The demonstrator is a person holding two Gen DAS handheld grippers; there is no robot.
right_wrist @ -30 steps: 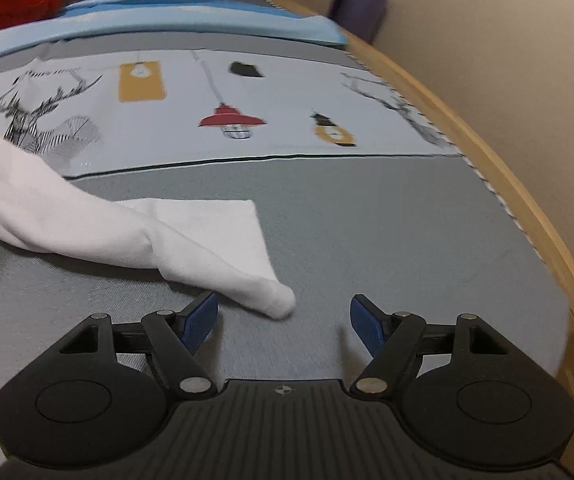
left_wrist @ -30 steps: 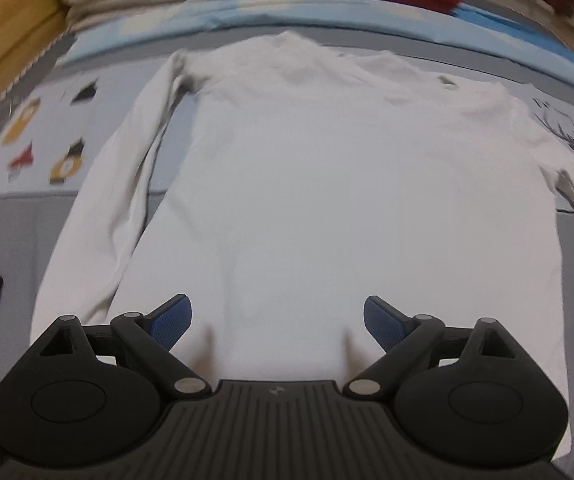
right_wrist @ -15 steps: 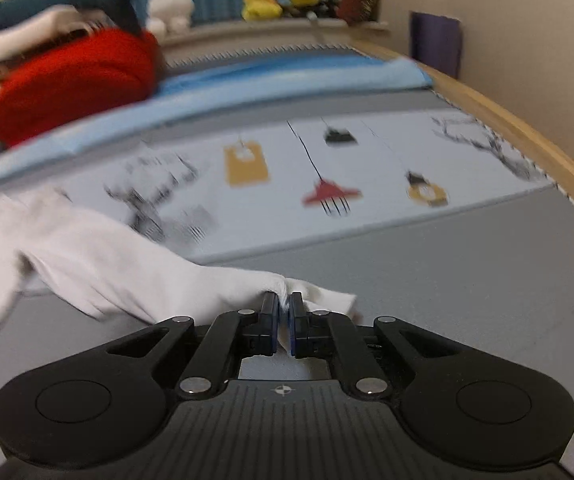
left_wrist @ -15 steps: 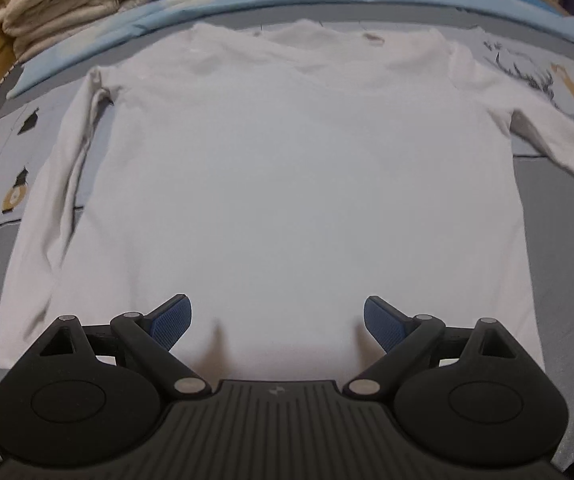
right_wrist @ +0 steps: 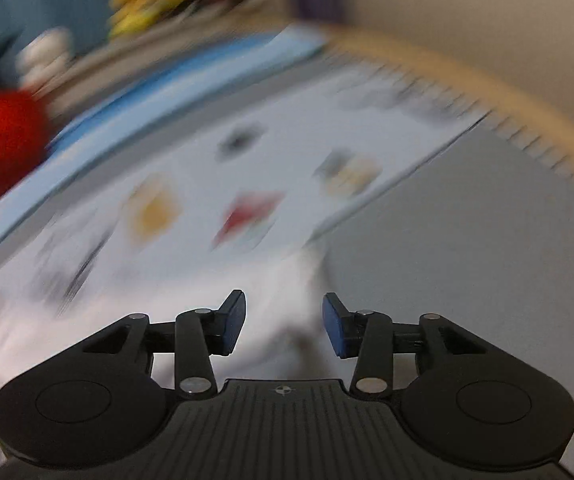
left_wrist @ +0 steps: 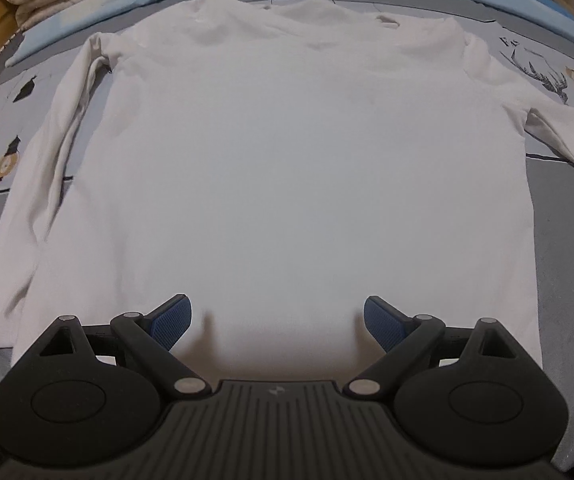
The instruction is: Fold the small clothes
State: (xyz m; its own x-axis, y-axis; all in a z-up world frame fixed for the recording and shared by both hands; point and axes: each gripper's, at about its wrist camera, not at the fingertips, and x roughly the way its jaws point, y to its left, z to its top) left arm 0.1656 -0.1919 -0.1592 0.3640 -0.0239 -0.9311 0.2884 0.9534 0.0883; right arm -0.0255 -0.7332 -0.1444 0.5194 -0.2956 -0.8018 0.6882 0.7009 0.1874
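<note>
Shirt (left_wrist: 287,184) plain white, unlettered

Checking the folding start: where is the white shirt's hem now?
In the left wrist view, the white shirt lies flat on the bedspread, its hem just beneath the open left hand-held gripper.

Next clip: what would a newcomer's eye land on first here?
A white long-sleeved shirt spread flat on the grey printed bedspread fills the left wrist view, with the open left hand-held gripper over its hem. The right wrist view is heavily blurred; the right hand-held gripper has just been opening, white cloth between its parted fingers.
</note>
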